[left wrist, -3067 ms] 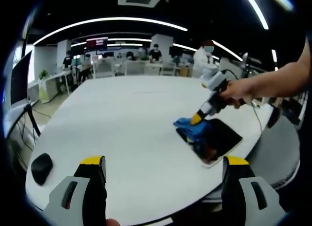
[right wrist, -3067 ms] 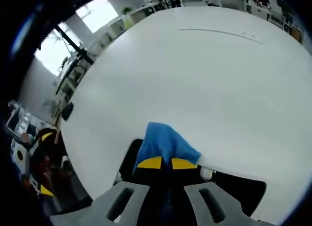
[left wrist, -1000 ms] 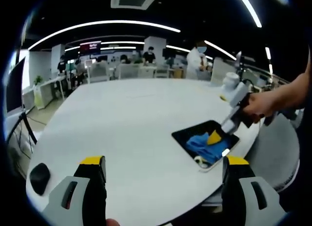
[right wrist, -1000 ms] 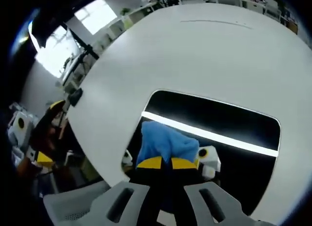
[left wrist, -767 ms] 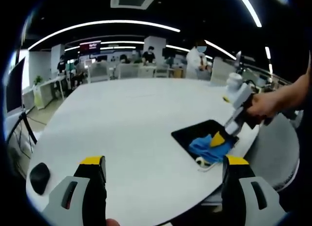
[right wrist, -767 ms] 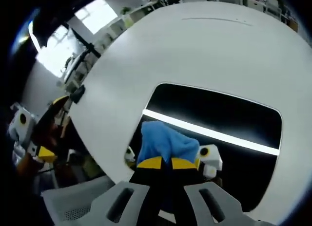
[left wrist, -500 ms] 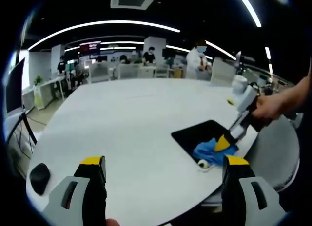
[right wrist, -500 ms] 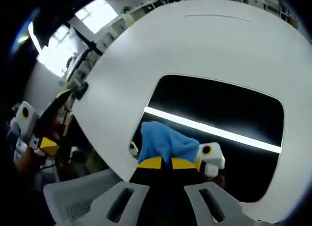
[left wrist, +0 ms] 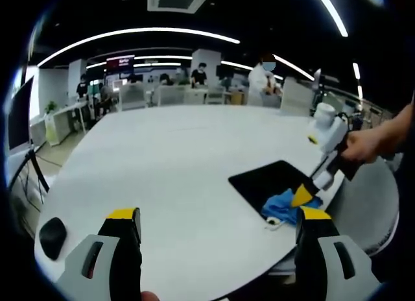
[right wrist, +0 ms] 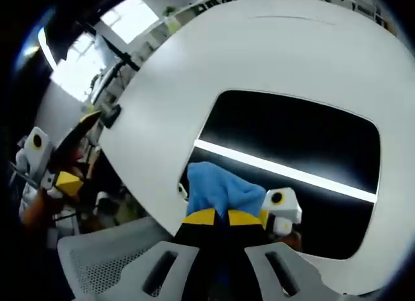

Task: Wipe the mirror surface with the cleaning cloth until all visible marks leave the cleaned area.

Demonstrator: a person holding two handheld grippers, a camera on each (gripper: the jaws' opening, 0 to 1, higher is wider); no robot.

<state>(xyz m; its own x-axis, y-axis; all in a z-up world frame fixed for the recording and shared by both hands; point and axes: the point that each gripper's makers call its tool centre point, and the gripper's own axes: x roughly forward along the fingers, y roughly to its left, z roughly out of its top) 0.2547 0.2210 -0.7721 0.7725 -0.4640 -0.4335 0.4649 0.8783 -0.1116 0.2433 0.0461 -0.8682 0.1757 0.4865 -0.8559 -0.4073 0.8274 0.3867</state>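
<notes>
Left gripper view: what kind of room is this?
Probably an open-plan office or lab: a big white table, rows of desks with seated people beyond it, and long ceiling light strips.

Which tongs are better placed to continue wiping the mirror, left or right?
Right. The right tongs are shut on the blue cloth, pressing it on the mirror; the left tongs are open, away from it.

No text, label, brand or number can be read in either view. A red-lit sign (left wrist: 128,56) hangs high at the far end of the office in the left gripper view, but its lettering is too small and blurred to make out.
</notes>
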